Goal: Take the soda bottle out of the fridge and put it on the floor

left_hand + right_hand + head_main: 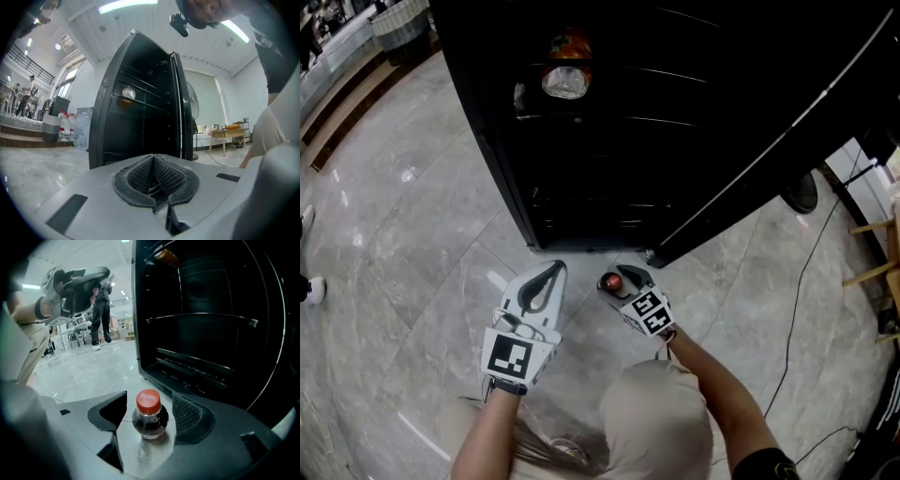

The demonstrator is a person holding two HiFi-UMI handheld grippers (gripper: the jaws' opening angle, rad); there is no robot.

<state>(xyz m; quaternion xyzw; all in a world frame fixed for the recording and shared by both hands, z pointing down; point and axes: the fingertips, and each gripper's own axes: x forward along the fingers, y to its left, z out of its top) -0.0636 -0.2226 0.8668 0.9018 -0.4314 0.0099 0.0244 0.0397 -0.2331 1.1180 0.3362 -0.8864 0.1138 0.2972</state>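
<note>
1. The soda bottle stands upright on the floor, lower centre of the head view, just before the open fridge
2. The right hand-held gripper has its jaws wide apart either side of the bottle, not pressing it
3. The left hand-held gripper is closed and empty

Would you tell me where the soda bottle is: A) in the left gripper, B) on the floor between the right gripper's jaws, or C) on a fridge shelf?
B: the soda bottle stands upright on the floor, inside the open right gripper.
</note>
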